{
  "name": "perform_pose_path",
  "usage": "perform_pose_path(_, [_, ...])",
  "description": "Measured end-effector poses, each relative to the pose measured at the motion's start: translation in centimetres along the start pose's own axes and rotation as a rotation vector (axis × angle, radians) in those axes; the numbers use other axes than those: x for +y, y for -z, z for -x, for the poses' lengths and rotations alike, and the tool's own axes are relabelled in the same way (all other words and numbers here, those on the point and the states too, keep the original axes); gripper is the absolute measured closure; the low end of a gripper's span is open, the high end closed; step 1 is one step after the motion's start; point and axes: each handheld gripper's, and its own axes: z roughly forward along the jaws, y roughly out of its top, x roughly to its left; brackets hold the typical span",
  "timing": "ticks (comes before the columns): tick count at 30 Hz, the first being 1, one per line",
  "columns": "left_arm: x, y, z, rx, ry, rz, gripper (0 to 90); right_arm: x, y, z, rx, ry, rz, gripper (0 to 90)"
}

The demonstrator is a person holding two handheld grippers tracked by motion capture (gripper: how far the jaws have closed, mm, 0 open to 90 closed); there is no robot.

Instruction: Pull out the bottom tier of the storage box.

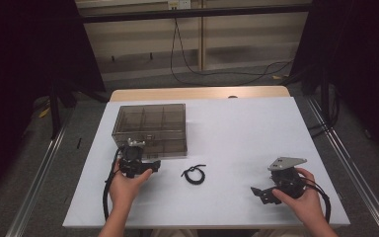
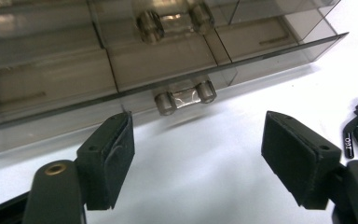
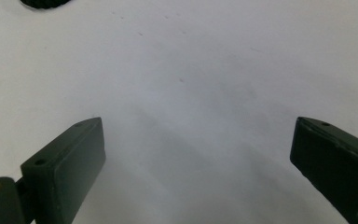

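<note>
White table top (image 1: 237, 128), dark curtains either side, cables on the floor behind. Landmark: smoky clear plastic compartment box (image 1: 150, 129) at the far left of the table, lid shut. Left gripper (image 1: 137, 157) sits just in front of the box's near wall, jaws wide apart, empty, aimed at the small clear latch (image 2: 185, 97) on its front edge. Black cord loop (image 1: 193, 174) lies right of the box's near corner, between the hands. Right gripper (image 1: 271, 191) is well right of the box, jaws wide, empty. Left is clearly nearer the latch.
</note>
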Motion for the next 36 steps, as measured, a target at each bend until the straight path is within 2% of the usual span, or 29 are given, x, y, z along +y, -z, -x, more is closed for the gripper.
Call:
perform_pose_path(4, [0.0, 0.6, -0.4, 0.001, -0.017, 0.027, 23.3, 0.3, -0.2, -0.3, 0.001, 0.002, -0.004, 3.6])
perform_pose_path(7, [-0.1, 1.0, -0.9, -0.005, -0.003, 0.048, 22.2, 0.5, -0.6, -0.6, 0.007, -0.005, 0.002, 3.6])
perform_pose_path(9, [-0.3, 1.2, -1.2, 0.0, -0.018, 0.056, 21.1, 0.7, -0.8, -0.8, -0.003, -0.002, -0.003, 3.6])
perform_pose_path(10, [-0.3, 1.3, -1.3, -0.001, -0.012, 0.061, 20.9, 0.8, -0.9, -0.9, 0.001, -0.002, -0.001, 3.4])
perform_pose_path(14, [-0.3, 1.5, -1.4, -0.007, -0.023, 0.074, 18.4, 1.4, -1.4, -1.4, -0.016, -0.035, 0.008, 3.4])
perform_pose_path(17, [-0.4, 1.7, -1.7, -0.001, -0.03, 0.082, 17.7, 2.0, -1.9, -2.0, 0.008, -0.045, 0.028, 2.8])
perform_pose_path(21, [-0.6, 1.9, -2.4, -0.005, -0.017, 0.106, 14.9, 2.7, -2.5, -2.7, 0.005, -0.039, 0.026, 4.2])
perform_pose_path(24, [-0.6, 2.1, -2.6, 0.003, -0.034, 0.11, 14.4, 3.2, -3.0, -3.1, 0.005, -0.029, 0.035, 6.0])
perform_pose_path(28, [-0.6, 2.2, -2.8, 0.002, -0.03, 0.115, 12.9, 3.7, -3.6, -3.5, 0.02, -0.04, 0.042, 6.8])
perform_pose_path(36, [-0.8, 2.5, -3.3, -0.009, -0.026, 0.125, 11.7, 5.3, -5.1, -4.5, 0.031, -0.018, 0.037, 8.8])
